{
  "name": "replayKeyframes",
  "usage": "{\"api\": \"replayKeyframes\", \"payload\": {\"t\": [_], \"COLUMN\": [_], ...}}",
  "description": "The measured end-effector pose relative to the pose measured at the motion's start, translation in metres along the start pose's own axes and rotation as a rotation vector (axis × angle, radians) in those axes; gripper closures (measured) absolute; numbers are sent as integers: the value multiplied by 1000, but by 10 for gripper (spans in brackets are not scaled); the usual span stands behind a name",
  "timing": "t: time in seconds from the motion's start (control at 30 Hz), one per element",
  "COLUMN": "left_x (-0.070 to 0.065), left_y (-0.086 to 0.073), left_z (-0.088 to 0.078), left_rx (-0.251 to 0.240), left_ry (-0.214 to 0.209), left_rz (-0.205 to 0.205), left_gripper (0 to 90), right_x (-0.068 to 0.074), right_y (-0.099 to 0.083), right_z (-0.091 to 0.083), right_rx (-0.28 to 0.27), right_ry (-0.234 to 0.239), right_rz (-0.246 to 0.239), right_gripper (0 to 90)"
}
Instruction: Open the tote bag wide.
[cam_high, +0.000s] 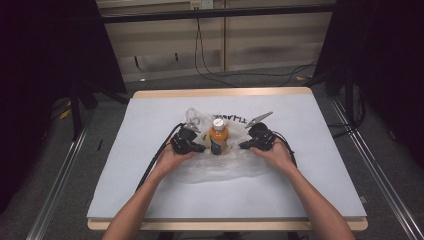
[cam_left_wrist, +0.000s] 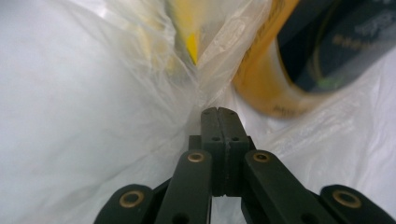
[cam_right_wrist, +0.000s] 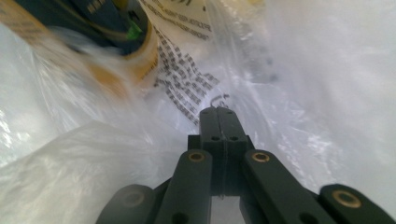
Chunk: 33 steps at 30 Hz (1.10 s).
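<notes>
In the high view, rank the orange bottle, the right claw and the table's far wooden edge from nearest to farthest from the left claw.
1. Orange bottle: standing on the plastic bag, just right of the left claw.
2. Right claw: beyond the bottle, on its other side.
3. Table's far wooden edge: well behind all of them, at the back.

Bottle (cam_high: 219, 136) standing upright on a plastic bag (cam_high: 220, 167) spread at mid-table (cam_high: 150, 200). Left gripper (cam_high: 199, 148) just left of the bottle, right gripper (cam_high: 243, 145) just right; each has its jaws pressed together on bag film beside it.
</notes>
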<state>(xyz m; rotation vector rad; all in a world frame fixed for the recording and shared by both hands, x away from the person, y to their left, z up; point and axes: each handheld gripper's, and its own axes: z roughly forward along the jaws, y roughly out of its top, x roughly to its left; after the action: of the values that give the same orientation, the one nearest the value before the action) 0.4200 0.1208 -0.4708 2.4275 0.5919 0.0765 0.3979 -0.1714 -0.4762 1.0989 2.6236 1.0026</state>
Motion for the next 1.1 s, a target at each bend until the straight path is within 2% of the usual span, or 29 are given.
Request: {"api": "replayKeyframes", "payload": {"t": [0.07,0.1,0.13,0.2,0.43,0.47,0.5,0.57,0.6,0.63,0.7,0.73,0.77,0.9,0.97,1.1], "left_x": [1,3,2,5,8,8,9,11,11,13,13,14,16,16,16,15], "left_y": [-3,-5,-7,-11,-18,-20,-22,-27,-30,-33,-41,-44,-46,-48,-50,-53], "left_z": [-3,-6,-7,-11,-20,-21,-23,-28,-31,-34,-36,-37,-40,-44,-44,-46], "left_rx": [8,28,15,26,69,63,66,81,75,81,29,22,35,56,46,44], "left_ry": [2,3,8,2,5,3,4,6,10,13,9,5,12,17,15,24], "left_rz": [0,12,-8,-7,25,11,10,16,3,10,-44,-45,-21,-1,-29,-17], "left_gripper": [900,900,900,900,900,900,900,900,900,900,900,900,900,900,900,900], "right_x": [-3,-4,-5,-8,-15,-17,-18,-22,-23,-24,-28,-29,-30,-37,-40,-46], "right_y": [-2,-3,-5,-7,-12,-13,-14,-17,-18,-20,-22,-23,-24,-29,-32,-39], "right_z": [-3,-4,-6,-9,-15,-17,-19,-21,-22,-24,-27,-28,-30,-38,-40,-47], "right_rx": [6,11,12,15,32,30,37,30,32,33,37,39,51,72,66,74], "right_ry": [-4,-7,-10,-14,-31,-32,-33,-40,-45,-51,-59,-71,-79,-102,-101,-132], "right_rz": [2,3,3,7,1,2,15,3,6,5,12,7,10,18,17,20], "right_gripper": [900,900,900,900,900,900,900,900,900,900,900,900,900,900,900,900]}}
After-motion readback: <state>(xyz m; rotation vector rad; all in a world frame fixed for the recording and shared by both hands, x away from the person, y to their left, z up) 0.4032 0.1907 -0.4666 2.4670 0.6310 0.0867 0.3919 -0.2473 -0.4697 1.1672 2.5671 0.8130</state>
